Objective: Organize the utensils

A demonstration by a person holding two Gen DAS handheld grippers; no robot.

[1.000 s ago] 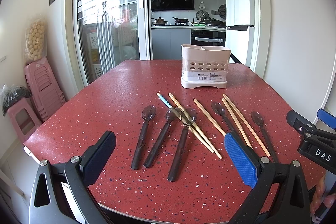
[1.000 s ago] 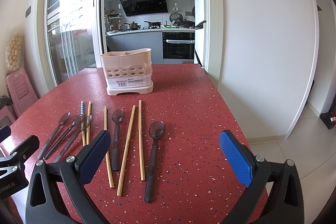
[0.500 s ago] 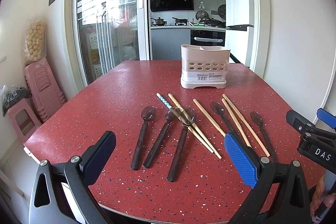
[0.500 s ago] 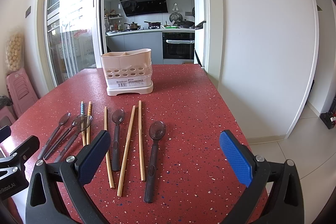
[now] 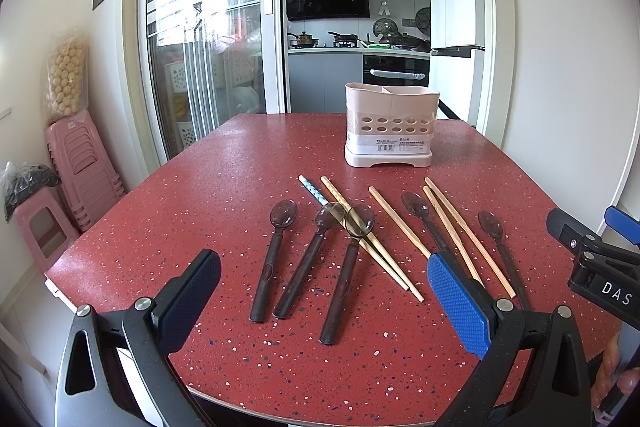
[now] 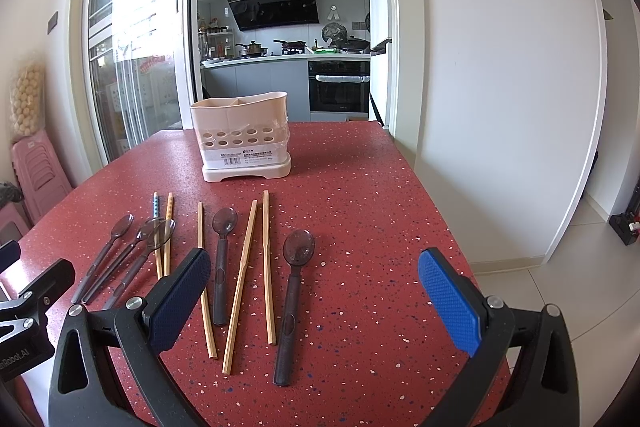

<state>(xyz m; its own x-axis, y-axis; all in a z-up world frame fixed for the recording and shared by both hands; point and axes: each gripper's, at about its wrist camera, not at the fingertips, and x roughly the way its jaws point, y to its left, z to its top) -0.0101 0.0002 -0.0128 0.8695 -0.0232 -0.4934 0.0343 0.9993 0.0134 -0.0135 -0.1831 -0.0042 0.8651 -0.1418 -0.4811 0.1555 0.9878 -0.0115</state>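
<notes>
Nothing had shifted since the earlier frames: both tools hung where they had been, level above the near edge of the red table [image 5: 200,187]. In its own view the left gripper [image 5: 324,287] was spread wide, its two blue-padded fingers [image 5: 456,295] apart with nothing between them, held over the near ends of the three left spoons [image 5: 276,255]. The right gripper [image 6: 316,291] was likewise wide open and empty, its left pad above the chopsticks [image 6: 244,275] and its right pad past the table's right edge, with the rightmost spoon [image 6: 294,291] lying between the pads from its view. Toward 12 o'clock stood the beige utensil holder [image 6: 244,143], upright, divided at the top, with a row of holes in its front wall; no utensil showed above its rim. All the utensils lay flat on the table at 6 o'clock from the holder: five dark spoons and several chopsticks, handles toward the grippers. Two spoon bowls rested across the patterned chopsticks [image 5: 320,191]. At 3 o'clock in the left view, the other gripper's black frame showed.
</notes>
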